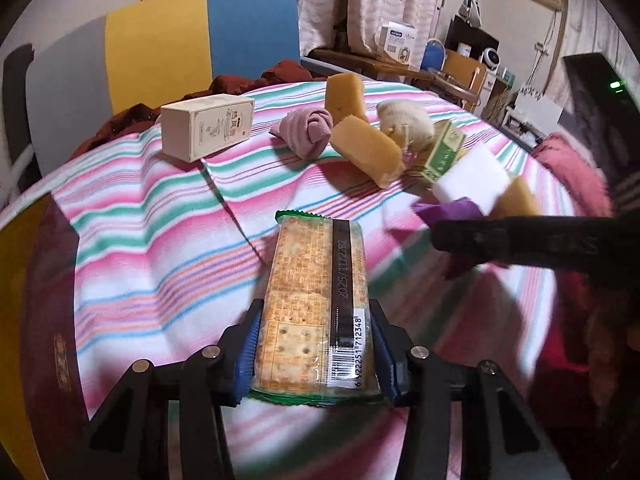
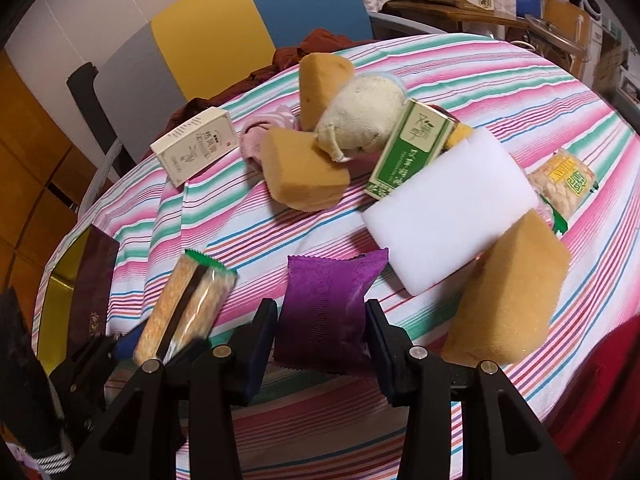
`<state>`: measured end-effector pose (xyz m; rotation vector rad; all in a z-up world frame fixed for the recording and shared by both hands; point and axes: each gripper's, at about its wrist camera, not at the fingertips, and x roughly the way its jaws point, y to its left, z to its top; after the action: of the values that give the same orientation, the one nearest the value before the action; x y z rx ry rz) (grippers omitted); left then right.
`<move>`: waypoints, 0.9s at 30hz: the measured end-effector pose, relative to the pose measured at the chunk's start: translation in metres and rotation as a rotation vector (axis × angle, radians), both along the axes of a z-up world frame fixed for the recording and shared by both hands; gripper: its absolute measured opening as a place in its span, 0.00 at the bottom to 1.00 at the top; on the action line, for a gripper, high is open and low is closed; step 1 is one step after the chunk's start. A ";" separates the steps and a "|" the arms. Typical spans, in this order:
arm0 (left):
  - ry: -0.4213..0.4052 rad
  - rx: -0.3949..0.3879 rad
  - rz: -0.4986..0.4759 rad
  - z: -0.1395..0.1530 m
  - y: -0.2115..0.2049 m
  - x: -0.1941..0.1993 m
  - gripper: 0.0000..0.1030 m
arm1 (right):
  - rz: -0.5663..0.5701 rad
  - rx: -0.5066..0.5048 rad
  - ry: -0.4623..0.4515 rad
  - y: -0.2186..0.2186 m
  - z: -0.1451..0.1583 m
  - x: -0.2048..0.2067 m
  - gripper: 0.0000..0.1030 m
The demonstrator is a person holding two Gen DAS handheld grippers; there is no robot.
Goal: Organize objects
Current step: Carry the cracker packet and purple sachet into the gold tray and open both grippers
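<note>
My left gripper [image 1: 316, 344] is shut on a clear green-edged cracker packet [image 1: 316, 296] and holds it above the striped tablecloth [image 1: 152, 232]; the packet also shows in the right wrist view [image 2: 184, 308]. My right gripper [image 2: 322, 332] is shut on a purple foil packet [image 2: 326, 304], seen at the right of the left wrist view [image 1: 448, 210]. Behind lie a white foam block [image 2: 448, 216], yellow sponges [image 2: 304, 168] [image 2: 508, 300] [image 2: 320, 80], a green box [image 2: 408, 148], a beige cloth pouch [image 2: 360, 112], a rolled pink cloth [image 1: 306, 130] and a cream box [image 2: 194, 144].
A dark maroon box with a gold interior [image 2: 86, 280] sits at the table's left edge. A second cracker packet [image 2: 568, 182] lies at the right. A yellow and blue chair back [image 1: 200, 44] stands behind the table. Shelves with clutter [image 1: 460, 56] fill the far right.
</note>
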<state>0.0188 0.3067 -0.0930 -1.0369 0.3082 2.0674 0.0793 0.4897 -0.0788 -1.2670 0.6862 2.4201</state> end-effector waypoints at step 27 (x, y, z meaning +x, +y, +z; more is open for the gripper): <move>-0.015 0.230 0.187 0.070 -0.149 0.021 0.48 | 0.221 0.011 0.096 -0.096 0.032 -0.002 0.44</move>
<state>0.0401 0.1579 -0.0234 -0.9699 -0.0369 2.1990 0.0771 0.3940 -0.0469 -1.2895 0.5845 2.6739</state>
